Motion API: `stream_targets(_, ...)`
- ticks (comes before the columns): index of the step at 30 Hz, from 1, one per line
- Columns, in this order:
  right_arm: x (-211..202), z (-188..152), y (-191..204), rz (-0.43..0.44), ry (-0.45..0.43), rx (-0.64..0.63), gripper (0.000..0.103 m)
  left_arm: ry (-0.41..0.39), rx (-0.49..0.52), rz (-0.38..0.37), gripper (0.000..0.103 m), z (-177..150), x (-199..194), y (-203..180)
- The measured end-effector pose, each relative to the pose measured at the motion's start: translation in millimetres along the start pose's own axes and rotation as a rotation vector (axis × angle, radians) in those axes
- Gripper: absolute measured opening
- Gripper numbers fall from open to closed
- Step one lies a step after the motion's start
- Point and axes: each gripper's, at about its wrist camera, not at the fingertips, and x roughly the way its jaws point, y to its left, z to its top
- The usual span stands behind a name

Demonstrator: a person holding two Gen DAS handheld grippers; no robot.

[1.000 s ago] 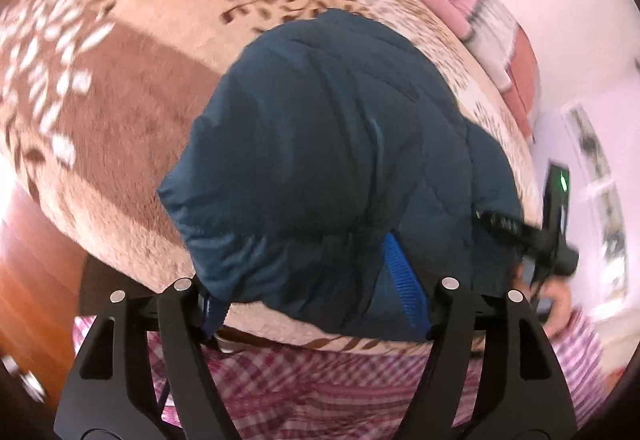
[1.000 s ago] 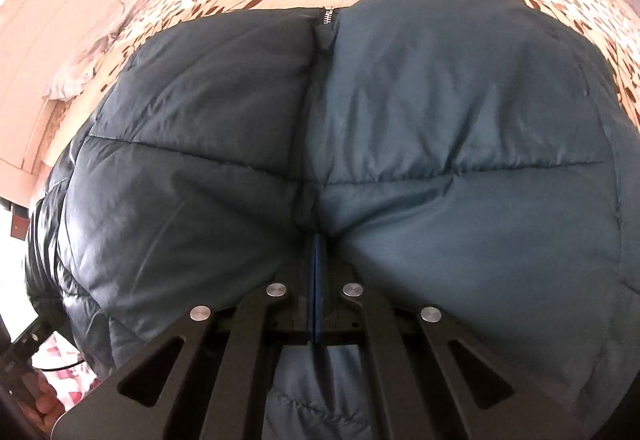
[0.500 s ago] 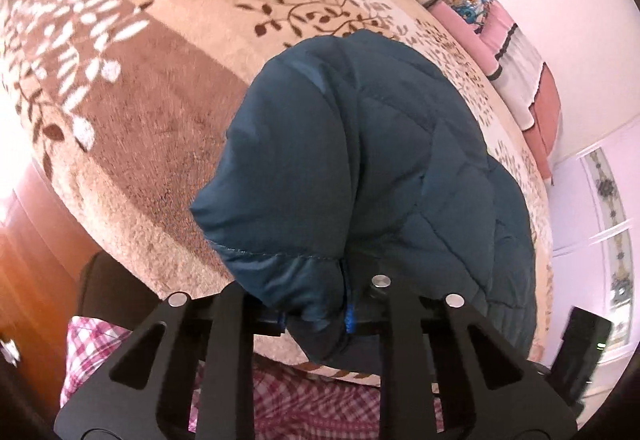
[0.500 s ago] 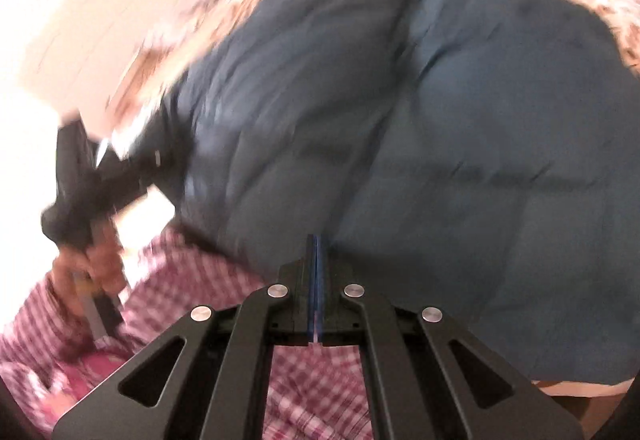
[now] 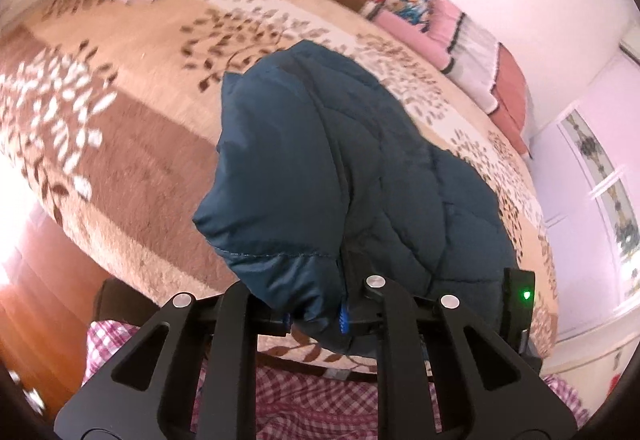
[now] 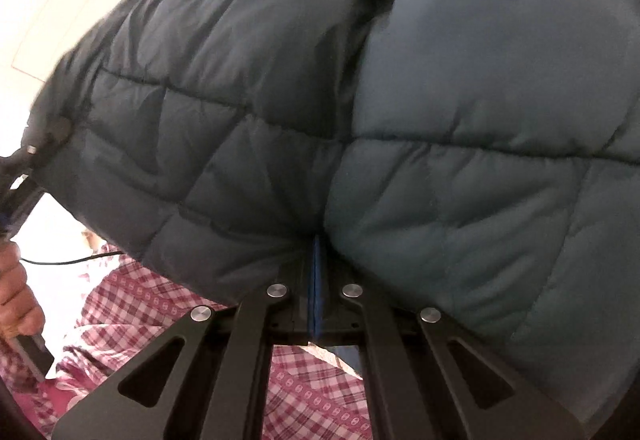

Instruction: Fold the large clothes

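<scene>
Your left gripper [image 5: 314, 316] has its jaws drawn in on a thick fold of the dark teal quilted jacket [image 5: 320, 176], with the puffy hem bulging out just ahead of the blue fingertips [image 5: 343, 320] and filling the gap between them. From that grip the jacket runs forward and to the right of the gripper, lying over the leaf-patterned bed cover [image 5: 120, 128] that spreads ahead and to the left. A stack of pink and bright cushions [image 5: 440, 24] sits far ahead against the wall, well apart from the jacket. Your right gripper [image 6: 315, 280] is pinched fully together, its blue pads [image 6: 316, 292] meeting on the jacket's [image 6: 400, 100] edge right at a seam, so the quilted fabric billows up directly in front and to both sides, filling nearly the whole right wrist view. Below and behind both grippers you can see your pink checked clothing [image 6: 168, 320], and your left hand [image 6: 16, 292] shows far off to the left of the right gripper.
</scene>
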Motion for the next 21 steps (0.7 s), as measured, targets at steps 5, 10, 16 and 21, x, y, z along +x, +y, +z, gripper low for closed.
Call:
stream_targets(5,-73,-21,-2,0.073,-0.150,-0.001,0.000,-0.049,0.093,-0.004,0.015,8,-15,-22)
stream_targets(10,-153,-50,-64,-0.123,-0.349,0.113,0.000,-0.084,0.163,-0.018,0.015,11,-26,-44)
stream_targets(16,-149,-79,-143,-0.146,-0.344,0.363,0.004,-0.114,0.262,-0.040,0.015,9,-39,-77)
stream_targets(21,-105,-65,-145,-0.078,-0.284,0.375,0.004,-0.127,0.348,-0.090,0.015,6,-48,-113)
